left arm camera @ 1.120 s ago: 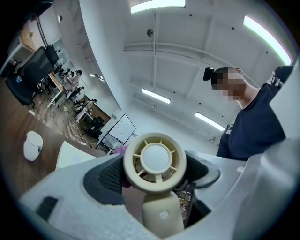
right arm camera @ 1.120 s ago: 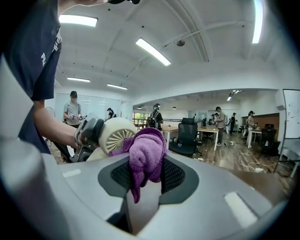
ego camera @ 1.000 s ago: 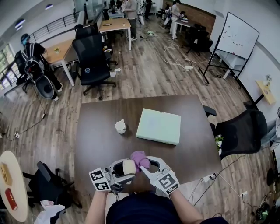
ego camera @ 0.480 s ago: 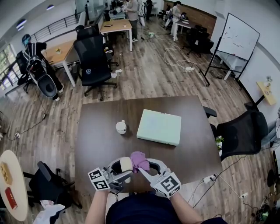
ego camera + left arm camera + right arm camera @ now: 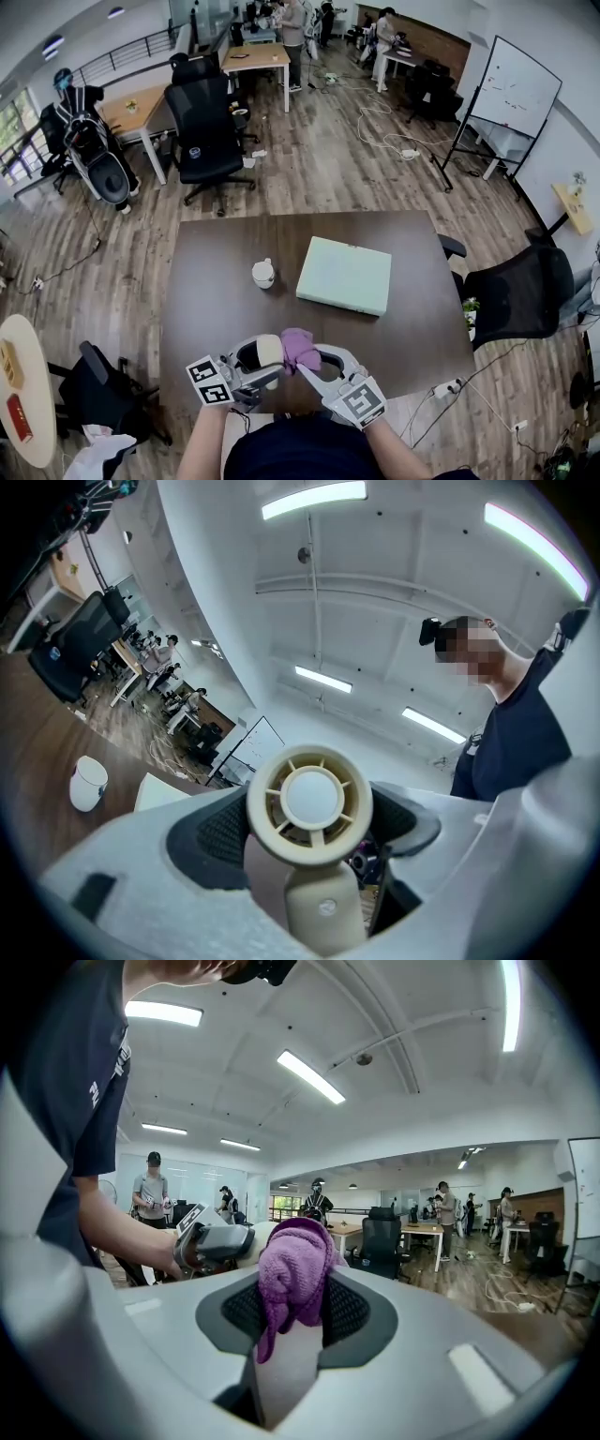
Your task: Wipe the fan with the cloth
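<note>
Left gripper [image 5: 265,361] clamped on fan [image 5: 310,800], held up off the table. Right gripper [image 5: 292,1312] pinches cloth [image 5: 293,1258], bunched right beside fan. Risks: a hard wipe could twist fan in my grip; knit could snag in grille.

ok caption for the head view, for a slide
The left gripper holds a fan above the table; the right gripper holds a purple cloth against it.

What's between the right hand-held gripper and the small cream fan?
The purple knitted cloth, clamped in the right hand-held gripper and up against the cream plastic fan, as the head view shows.
</note>
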